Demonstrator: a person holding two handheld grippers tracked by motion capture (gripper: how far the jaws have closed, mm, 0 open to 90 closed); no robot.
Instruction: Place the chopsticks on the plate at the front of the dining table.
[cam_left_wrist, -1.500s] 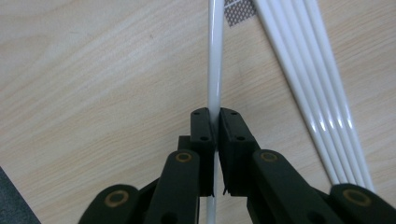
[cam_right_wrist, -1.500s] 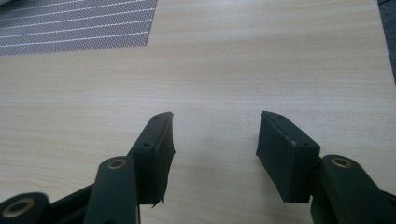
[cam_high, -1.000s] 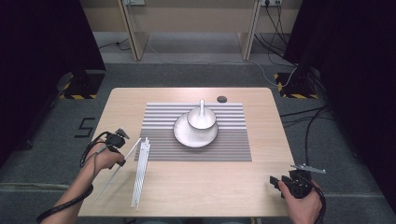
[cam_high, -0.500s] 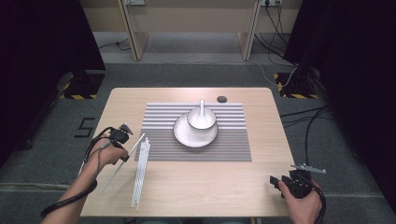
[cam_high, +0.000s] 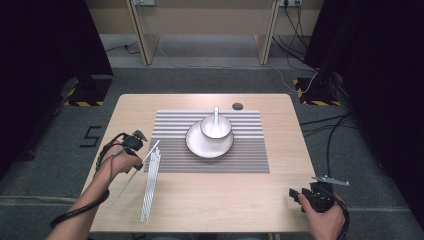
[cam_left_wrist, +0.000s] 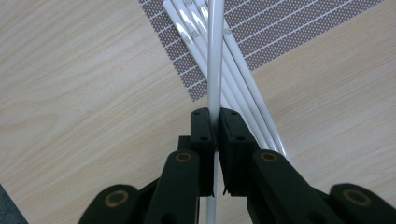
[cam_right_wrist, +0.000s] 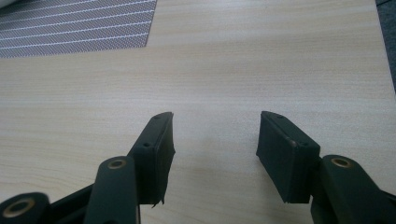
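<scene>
- Since the earlier frames, the left gripper (cam_high: 136, 150) has lifted one white chopstick (cam_high: 134, 172) a little, so that it slants away from the rest of the bundle; the right gripper (cam_high: 302, 196) keeps its place at the near right corner.
- Left gripper: jaws clamped on the single white chopstick, which passes between the pads (cam_left_wrist: 201, 130) and runs on towards the mat in the left gripper view.
- Remaining white chopsticks (cam_high: 150, 187): a loose bundle lying on the table (cam_high: 280, 125) just right of the held one, far ends resting on the near left corner of the striped placemat (cam_high: 250, 155).
- Small marks sit near the ends of the chopsticks in the left gripper view; too small to read.
- Right gripper: jaws spread wide, nothing between them, above bare wood.
- White plate (cam_high: 197, 145) at the centre of the placemat, carrying a white bowl (cam_high: 222, 131) with a white spoon (cam_high: 216, 114) standing in it; all well apart from both grippers.
- Small dark round object (cam_high: 237, 105) on the table beyond the far edge of the placemat.
- Floor at the left of the table bears a black figure "5" (cam_high: 90, 136).
</scene>
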